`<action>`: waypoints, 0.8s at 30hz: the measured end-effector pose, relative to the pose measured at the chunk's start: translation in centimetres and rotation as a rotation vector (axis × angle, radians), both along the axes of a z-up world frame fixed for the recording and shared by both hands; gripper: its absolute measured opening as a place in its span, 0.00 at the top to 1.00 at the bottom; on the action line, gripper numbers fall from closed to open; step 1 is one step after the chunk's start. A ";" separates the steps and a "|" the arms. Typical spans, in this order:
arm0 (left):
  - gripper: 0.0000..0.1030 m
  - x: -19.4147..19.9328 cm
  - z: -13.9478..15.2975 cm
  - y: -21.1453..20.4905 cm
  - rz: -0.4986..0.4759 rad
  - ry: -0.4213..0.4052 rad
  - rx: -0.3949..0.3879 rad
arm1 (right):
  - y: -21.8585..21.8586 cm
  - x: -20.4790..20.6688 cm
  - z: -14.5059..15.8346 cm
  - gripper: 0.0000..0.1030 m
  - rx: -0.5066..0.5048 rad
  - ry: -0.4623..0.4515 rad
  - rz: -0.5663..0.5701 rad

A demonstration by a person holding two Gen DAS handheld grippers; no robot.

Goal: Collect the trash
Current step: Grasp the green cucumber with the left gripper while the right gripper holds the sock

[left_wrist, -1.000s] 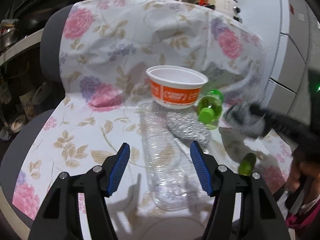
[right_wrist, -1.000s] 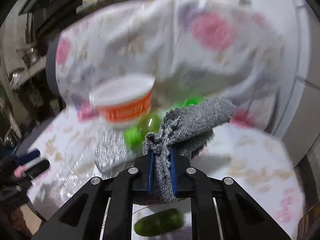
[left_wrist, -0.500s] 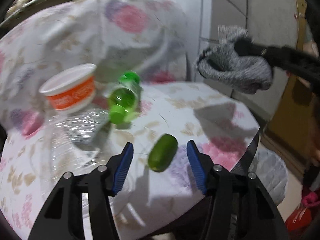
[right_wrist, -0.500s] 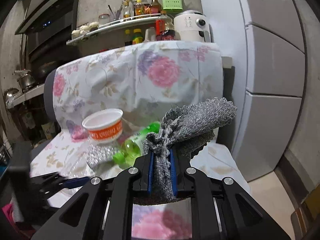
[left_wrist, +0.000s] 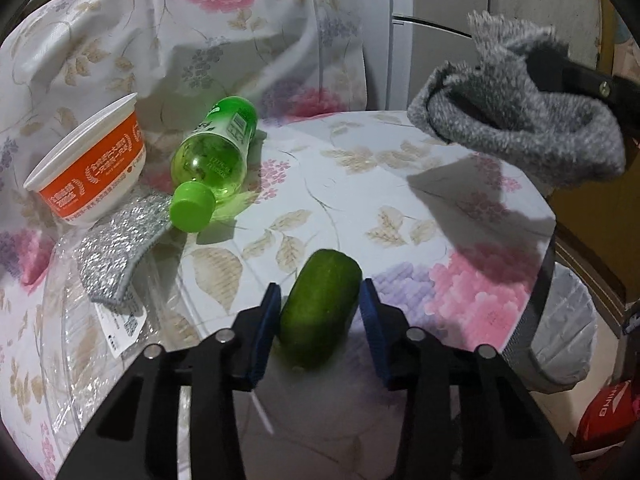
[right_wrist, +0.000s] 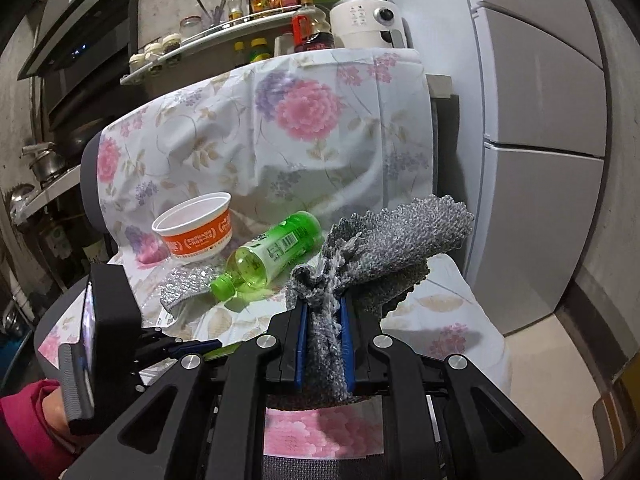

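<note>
A short green cucumber [left_wrist: 320,312] lies on the floral-covered chair seat [left_wrist: 400,208] near its front edge. My left gripper [left_wrist: 318,294] straddles it, its jaws closing. The blue pads [left_wrist: 270,320] stand right beside the cucumber's sides, with no visible squeeze. In the right wrist view the left gripper [right_wrist: 200,346] shows low on the left, held by a hand in a pink sleeve. My right gripper [right_wrist: 323,312] is shut on a grey knitted cloth [right_wrist: 392,240], held in the air over the seat's right edge. The same cloth [left_wrist: 520,136] hangs at the upper right of the left wrist view.
On the seat's left lie an orange-and-white paper bowl [left_wrist: 88,168], a green plastic bottle [left_wrist: 212,156], a silver scouring pad [left_wrist: 116,248] and a clear crushed plastic bottle [left_wrist: 72,340]. A bin lined with a grey bag [left_wrist: 560,332] stands below the seat's right edge. A fridge [right_wrist: 540,120] rises behind.
My left gripper swung right from over the clear plastic bottle to the cucumber, came down around it and narrowed its jaws. My right gripper carried the grey cloth rightward, off the seat's middle.
</note>
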State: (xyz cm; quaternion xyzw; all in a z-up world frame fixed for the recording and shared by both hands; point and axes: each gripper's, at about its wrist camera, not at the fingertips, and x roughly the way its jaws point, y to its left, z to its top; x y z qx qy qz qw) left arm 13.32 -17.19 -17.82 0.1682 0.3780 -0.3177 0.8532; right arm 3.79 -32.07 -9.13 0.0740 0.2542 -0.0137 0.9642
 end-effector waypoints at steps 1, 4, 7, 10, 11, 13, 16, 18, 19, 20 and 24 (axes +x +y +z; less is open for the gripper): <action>0.66 -0.1 0.0 0.0 -0.005 -0.001 0.002 | 0.0 0.0 0.0 0.85 -0.002 0.002 -0.001; 0.68 -0.5 -0.1 0.4 -0.010 -0.003 0.009 | 0.1 -0.2 -0.1 0.85 0.005 0.007 -0.001; 0.69 -0.7 0.8 1.5 0.025 0.024 -0.061 | 0.5 -0.6 0.2 0.85 0.002 -0.001 -0.002; 0.69 -1.7 3.5 3.1 0.051 0.027 -0.188 | 0.8 -1.5 1.0 0.85 -0.004 -0.023 -0.003; 0.69 -2.1 4.1 3.4 0.055 0.019 -0.208 | 0.9 -1.8 1.4 0.85 -0.008 -0.032 -0.004; 0.69 -3.6 6.5 4.0 0.060 -0.019 -0.263 | 1.0 -2.6 2.1 0.85 -0.020 -0.050 -0.012; 0.69 -5.5 8.7 4.2 0.069 -0.065 -0.310 | 0.9 -4.2 2.9 0.85 -0.038 -0.072 -0.030; 0.69 -6.5 9.6 4.1 0.067 -0.076 -0.340 | 0.7 -5.6 3.1 0.85 -0.053 -0.073 -0.048; 0.69 -7.0 9.9 4.0 0.065 -0.076 -0.356 | 0.7 -6.0 3.1 0.85 -0.060 -0.071 -0.056; 0.69 -7.5 10.1 3.9 0.062 -0.078 -0.363 | 0.6 -6.6 3.1 0.85 -0.071 -0.068 -0.067; 0.69 -9.2 9.7 1.8 0.017 -0.055 -0.394 | -0.6 -10.0 2.6 0.85 -0.111 -0.054 -0.139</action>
